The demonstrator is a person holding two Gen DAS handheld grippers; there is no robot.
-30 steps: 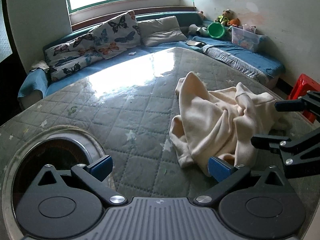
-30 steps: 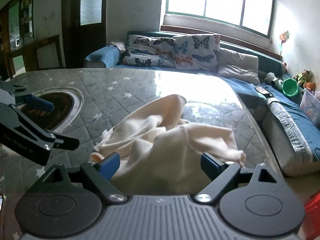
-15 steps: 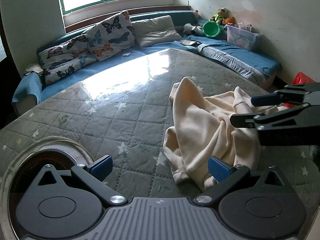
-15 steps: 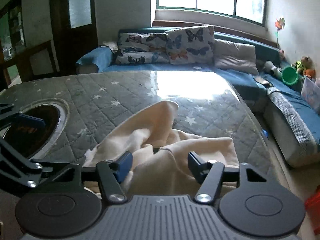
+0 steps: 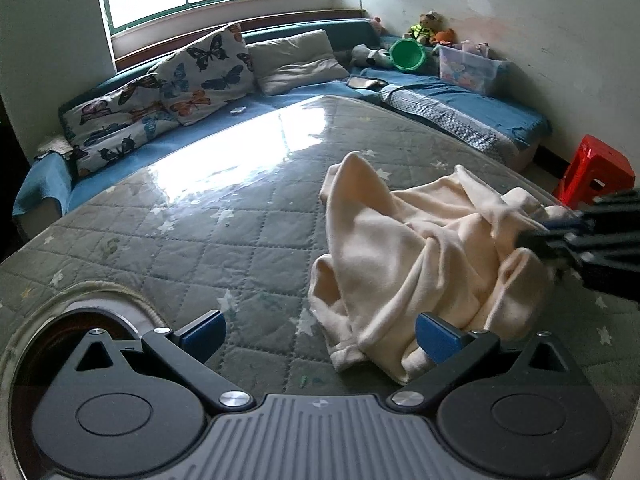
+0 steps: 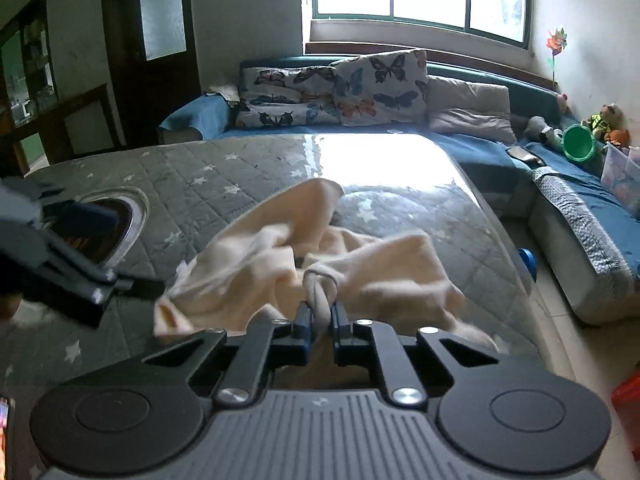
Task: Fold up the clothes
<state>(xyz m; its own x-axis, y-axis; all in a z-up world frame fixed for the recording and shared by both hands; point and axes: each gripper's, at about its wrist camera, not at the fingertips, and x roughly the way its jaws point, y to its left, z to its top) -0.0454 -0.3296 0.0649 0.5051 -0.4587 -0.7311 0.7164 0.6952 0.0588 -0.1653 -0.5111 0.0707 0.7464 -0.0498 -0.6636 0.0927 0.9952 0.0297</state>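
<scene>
Black tool (image 6: 320,316), blue pads (image 5: 438,338)

Home living room, cushioned sofa (image 6: 400,92), soft toys (image 5: 426,26), probably lived-in

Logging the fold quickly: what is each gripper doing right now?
Left gripper: open, holding nothing.
Right gripper: just closed, fingers pinching a fold of the cream garment.

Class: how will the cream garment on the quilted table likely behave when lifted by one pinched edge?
The cream garment is likely floppy: it lies in soft folds. Pinched in the right hand-held gripper, its bunched hem suggests it will drape, not hold shape.
</scene>
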